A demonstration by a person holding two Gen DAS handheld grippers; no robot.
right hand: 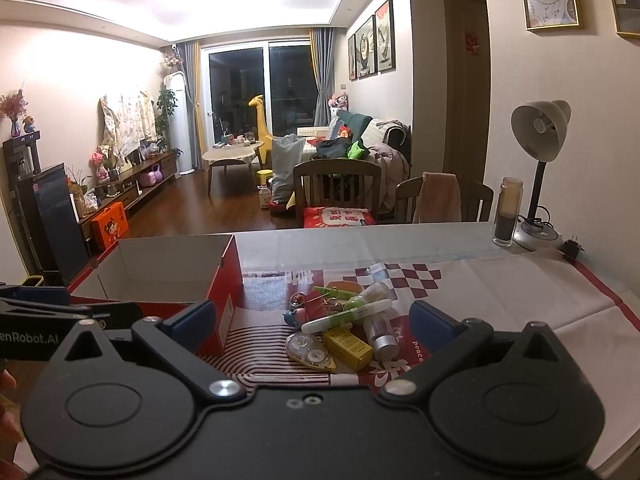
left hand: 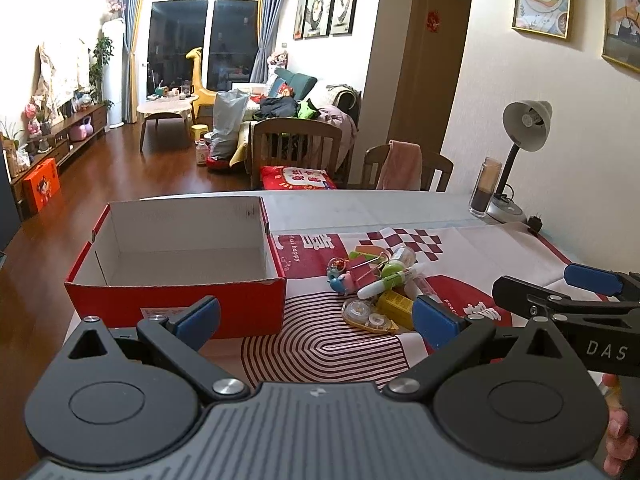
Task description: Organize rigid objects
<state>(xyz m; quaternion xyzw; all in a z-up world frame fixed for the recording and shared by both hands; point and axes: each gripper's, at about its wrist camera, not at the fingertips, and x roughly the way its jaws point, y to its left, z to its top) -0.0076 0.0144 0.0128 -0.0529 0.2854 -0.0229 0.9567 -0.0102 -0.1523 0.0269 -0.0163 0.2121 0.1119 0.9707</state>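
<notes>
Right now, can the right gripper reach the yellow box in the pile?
Probably yes. The right gripper is open, and the yellow box lies at the near edge of the pile with nothing before it; only the correction tape sits close beside it.

One red cardboard box (left hand: 176, 300) sits on the table, open at the top. At its three o'clock lies one heap of small items: one white-and-green correction pen (right hand: 346, 316), one yellow carton (right hand: 347, 347), one clear correction-tape dispenser (right hand: 310, 352) showing two round reels, one small bottle with a silver cap (right hand: 380, 336), one clear bottle with a green cap (right hand: 366, 296), and one blue-and-pink toy figure (left hand: 342, 282). The binder clips in the heap overlap too much to count. At the table's one o'clock stand one desk lamp (right hand: 540, 148) and one glass jar (right hand: 507, 212). Two wooden chairs (right hand: 338, 188) stand at twelve o'clock. Two grippers show, the left gripper (left hand: 316, 314) and the right gripper (right hand: 310, 316).
</notes>
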